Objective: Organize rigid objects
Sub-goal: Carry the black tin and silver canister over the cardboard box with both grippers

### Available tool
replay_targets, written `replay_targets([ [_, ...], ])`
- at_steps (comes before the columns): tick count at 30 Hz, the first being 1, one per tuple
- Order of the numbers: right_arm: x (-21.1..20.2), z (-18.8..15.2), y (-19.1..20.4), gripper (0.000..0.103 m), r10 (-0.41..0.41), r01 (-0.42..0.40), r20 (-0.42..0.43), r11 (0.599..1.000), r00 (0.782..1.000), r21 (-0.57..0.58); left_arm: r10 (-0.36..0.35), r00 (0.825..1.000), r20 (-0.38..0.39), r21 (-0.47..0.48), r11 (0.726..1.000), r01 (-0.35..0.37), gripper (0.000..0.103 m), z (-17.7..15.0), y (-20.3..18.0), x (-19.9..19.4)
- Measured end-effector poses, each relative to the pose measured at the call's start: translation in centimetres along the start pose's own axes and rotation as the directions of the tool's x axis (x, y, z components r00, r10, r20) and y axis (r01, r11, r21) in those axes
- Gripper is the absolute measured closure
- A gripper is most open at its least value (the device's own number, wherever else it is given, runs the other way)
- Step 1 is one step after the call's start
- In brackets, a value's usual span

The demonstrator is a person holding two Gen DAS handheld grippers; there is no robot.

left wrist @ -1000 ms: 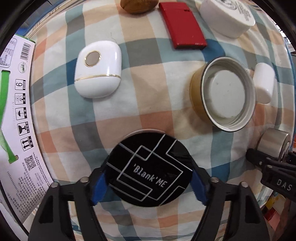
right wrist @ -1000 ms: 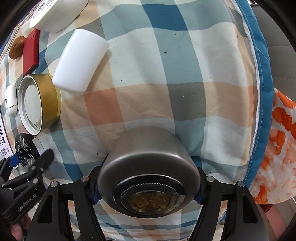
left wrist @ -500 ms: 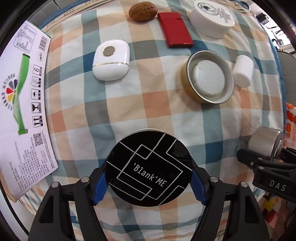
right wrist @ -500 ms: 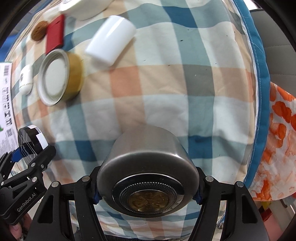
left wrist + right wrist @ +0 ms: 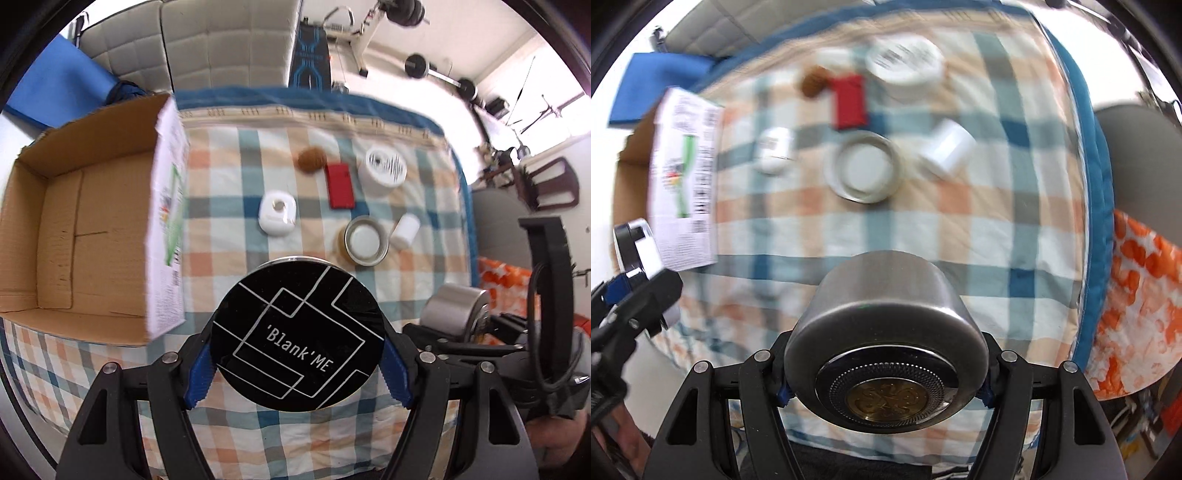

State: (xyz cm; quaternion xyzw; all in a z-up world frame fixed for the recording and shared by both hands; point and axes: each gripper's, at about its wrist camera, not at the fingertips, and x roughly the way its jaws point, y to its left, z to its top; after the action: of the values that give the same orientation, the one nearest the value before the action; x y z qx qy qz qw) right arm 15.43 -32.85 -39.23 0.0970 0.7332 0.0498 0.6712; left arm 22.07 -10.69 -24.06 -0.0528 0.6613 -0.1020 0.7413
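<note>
My left gripper [image 5: 297,363] is shut on a round black compact [image 5: 297,334] lettered 'Blank'ME, held high above the checked cloth. My right gripper [image 5: 884,380] is shut on a round silver metal case [image 5: 884,332] with a gold emblem; it also shows in the left wrist view [image 5: 452,314]. An open cardboard box [image 5: 55,236] stands at the left. On the cloth lie a white case [image 5: 277,214], a walnut [image 5: 312,158], a red lighter [image 5: 340,184], a white jar [image 5: 384,168], a gold lid [image 5: 365,240] and a small white cup [image 5: 404,230].
The checked cloth [image 5: 221,229] has a blue border at its far and right edges. A grey padded sofa [image 5: 229,48] stands behind it. Gym equipment [image 5: 424,66] fills the back right. An orange patterned cloth [image 5: 1137,302] lies to the right.
Both grippers have lifted well above the cloth with their objects. The view widened and the open cardboard box at the left came into sight.
</note>
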Motion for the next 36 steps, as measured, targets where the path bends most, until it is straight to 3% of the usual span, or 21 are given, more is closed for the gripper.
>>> replay_targets([
  [5, -4.1, 2.6, 7.3, 0.03, 0.041, -0.036, 0.062, 0.996, 0.997, -0.08, 0.0, 0.998, 0.06, -0.025, 1.0, 0.002, 0.03, 1.2, 5.4, -4.7],
  [9, -4.0, 4.5, 15.1, 0.03, 0.044, -0.032, 0.092, 0.991, 0.995, -0.126, 0.028, 0.997, 0.074, -0.049, 0.998, -0.025, 0.03, 2.8, 10.4, -5.9],
  [12, -4.3, 7.8, 21.2, 0.03, 0.044, -0.03, 0.094, 0.99, 0.995, -0.14, 0.048, 0.997, 0.059, -0.062, 0.997, -0.045, 0.03, 4.7, 15.1, -5.8],
  [18, -1.1, 13.8, 30.6, 0.03, 0.016, -0.004, 0.08, 0.989, 0.997, -0.145, 0.08, 0.997, 0.008, -0.051, 0.995, -0.08, 0.03, 8.8, 22.8, -4.0],
  [22, 2.1, 17.2, 34.5, 0.03, -0.003, 0.009, 0.045, 0.991, 0.999, -0.133, 0.074, 0.997, -0.038, -0.061, 0.995, -0.076, 0.03, 11.3, 27.0, -1.3],
  [26, 5.7, 19.6, 36.8, 0.03, -0.037, 0.038, 0.01, 0.99, 0.999, -0.133, 0.001, 0.995, -0.098, -0.09, 0.996, -0.01, 0.03, 13.2, 29.8, 2.3],
  [32, 10.0, 21.8, 37.6, 0.03, -0.085, 0.08, -0.033, 0.989, 0.996, -0.121, -0.143, 0.965, -0.218, -0.188, 0.977, 0.102, 0.029, 14.1, 32.8, 8.2],
  [36, 11.5, 22.5, 38.2, 0.03, -0.113, 0.107, -0.048, 0.987, 0.992, -0.121, -0.159, 0.957, -0.244, -0.192, 0.975, 0.113, 0.029, 14.4, 32.4, 10.1],
])
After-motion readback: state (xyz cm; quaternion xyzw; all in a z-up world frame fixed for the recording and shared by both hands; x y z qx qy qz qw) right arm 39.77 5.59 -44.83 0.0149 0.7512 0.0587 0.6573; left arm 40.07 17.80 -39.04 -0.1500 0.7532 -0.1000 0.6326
